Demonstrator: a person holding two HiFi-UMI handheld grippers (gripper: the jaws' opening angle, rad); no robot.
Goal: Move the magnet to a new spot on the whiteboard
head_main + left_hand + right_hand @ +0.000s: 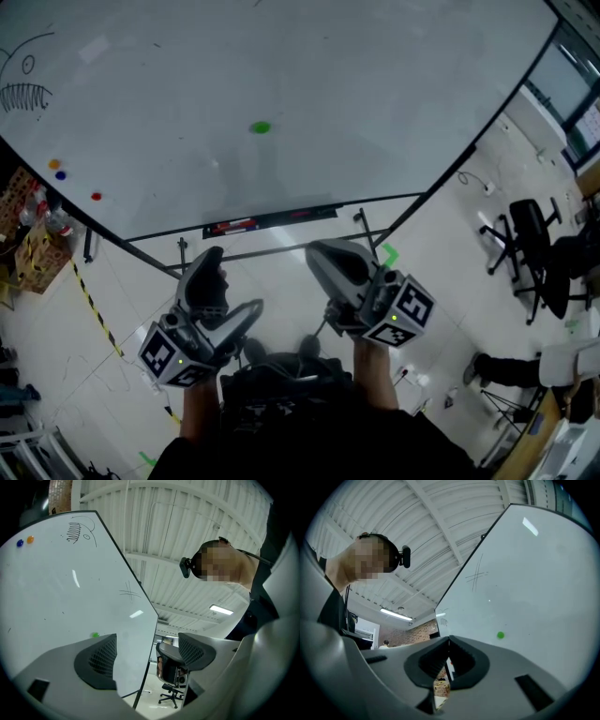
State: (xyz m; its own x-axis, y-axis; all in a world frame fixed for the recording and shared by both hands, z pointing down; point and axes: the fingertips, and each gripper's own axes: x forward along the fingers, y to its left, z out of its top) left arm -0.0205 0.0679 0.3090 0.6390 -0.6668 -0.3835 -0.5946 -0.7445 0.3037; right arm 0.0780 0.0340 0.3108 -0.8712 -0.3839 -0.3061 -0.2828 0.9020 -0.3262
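A small green magnet (261,127) sticks near the middle of the big whiteboard (309,84). It also shows in the left gripper view as a green magnet (95,634) on the whiteboard (70,611), and in the right gripper view as a green magnet (500,635) on the whiteboard (534,588). Both grippers are held low, well short of the board. My left gripper (229,287) is open, with nothing between its jaws. My right gripper (330,259) is shut on nothing, its jaws touching.
Orange (54,164), blue (61,174) and red (96,197) magnets sit at the board's left, near a fish drawing (23,89). A black eraser tray (270,221) runs along the board's lower edge. Office chairs (530,244) stand at the right, boxes (33,248) at the left.
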